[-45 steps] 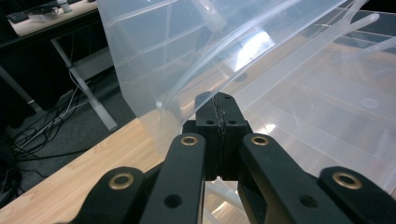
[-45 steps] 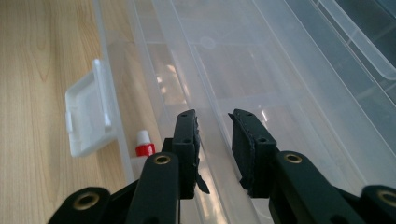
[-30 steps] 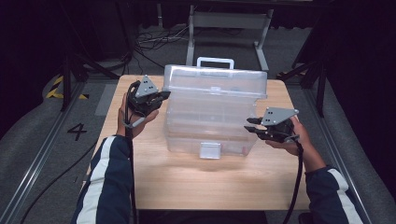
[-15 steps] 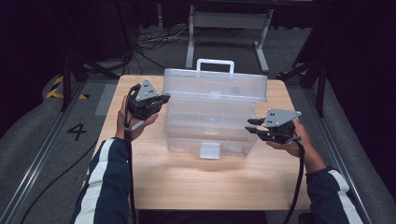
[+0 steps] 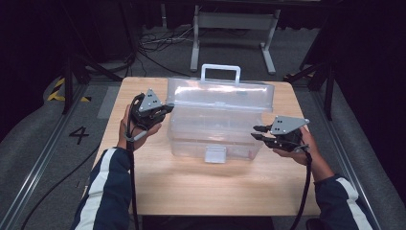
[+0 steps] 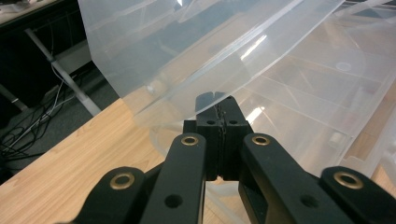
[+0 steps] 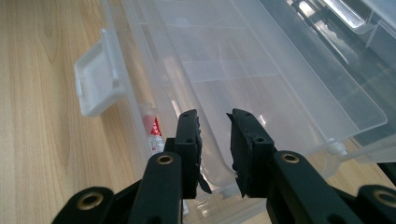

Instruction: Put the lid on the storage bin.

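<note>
1. Left gripper, in the high view, is being held at the left end of the clear plastic box in the middle of the wooden table; right gripper is being held at the box's right end. Compared with a second ago, both hands are being kept almost where they were, and the lid is being kept raised. A "4" is being shown on the floor.
2. In the left gripper view, the jaws are being pressed fully together just under the lid's edge, with nothing seen between them.
3. In the right gripper view, the jaws have just been closing around the inner tray's wall; contact cannot be told. A white latch and a red-and-white label, unreadable, are being shown.
</note>
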Motion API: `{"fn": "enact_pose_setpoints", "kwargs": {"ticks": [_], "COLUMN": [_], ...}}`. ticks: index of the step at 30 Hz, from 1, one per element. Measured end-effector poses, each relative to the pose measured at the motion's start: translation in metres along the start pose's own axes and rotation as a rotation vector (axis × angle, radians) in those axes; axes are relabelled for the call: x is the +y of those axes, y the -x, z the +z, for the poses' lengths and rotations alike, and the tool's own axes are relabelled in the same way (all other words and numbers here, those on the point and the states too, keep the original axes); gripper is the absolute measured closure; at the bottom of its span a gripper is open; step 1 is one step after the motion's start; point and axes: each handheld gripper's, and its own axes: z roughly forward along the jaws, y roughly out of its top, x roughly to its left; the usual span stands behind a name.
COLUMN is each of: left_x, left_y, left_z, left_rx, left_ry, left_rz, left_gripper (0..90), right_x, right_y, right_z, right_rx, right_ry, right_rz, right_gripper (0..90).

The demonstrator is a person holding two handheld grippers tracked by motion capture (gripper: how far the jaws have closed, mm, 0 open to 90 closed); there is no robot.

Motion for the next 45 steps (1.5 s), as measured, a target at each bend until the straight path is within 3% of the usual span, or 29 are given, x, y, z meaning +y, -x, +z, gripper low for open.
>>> {"fn": "enact_pose_setpoints", "kwargs": {"ticks": [17, 29, 32, 34, 45], "left_x": [-0.014, -0.024, -0.027, -0.031, -0.041], "left_y": [0.008, 0.010, 0.010, 0.009, 0.010], "left_z": [0.003, 0.001, 0.000, 0.001, 0.002], "left_rx": [-0.031, -0.042, -0.028, -0.038, -0.036], "left_ry": [-0.012, -0.035, -0.049, -0.059, -0.069], "left_rz": [-0.007, -0.007, -0.008, -0.026, -0.035], "left_gripper": [89.6, 89.7, 89.7, 89.8, 89.8], "right_x": [-0.007, -0.011, -0.013, -0.014, -0.022], "right_y": [0.000, -0.002, -0.003, -0.003, -0.004], "right_z": [-0.001, -0.019, -0.024, -0.026, -0.025], "right_rx": [-0.017, -0.027, -0.029, -0.027, -0.019], "right_ry": [-0.003, 0.041, 0.048, 0.046, 0.005], "right_rz": [0.033, 0.066, 0.081, 0.084, 0.109], "right_gripper": [73.1, 73.2, 72.8, 72.8, 71.6]}}
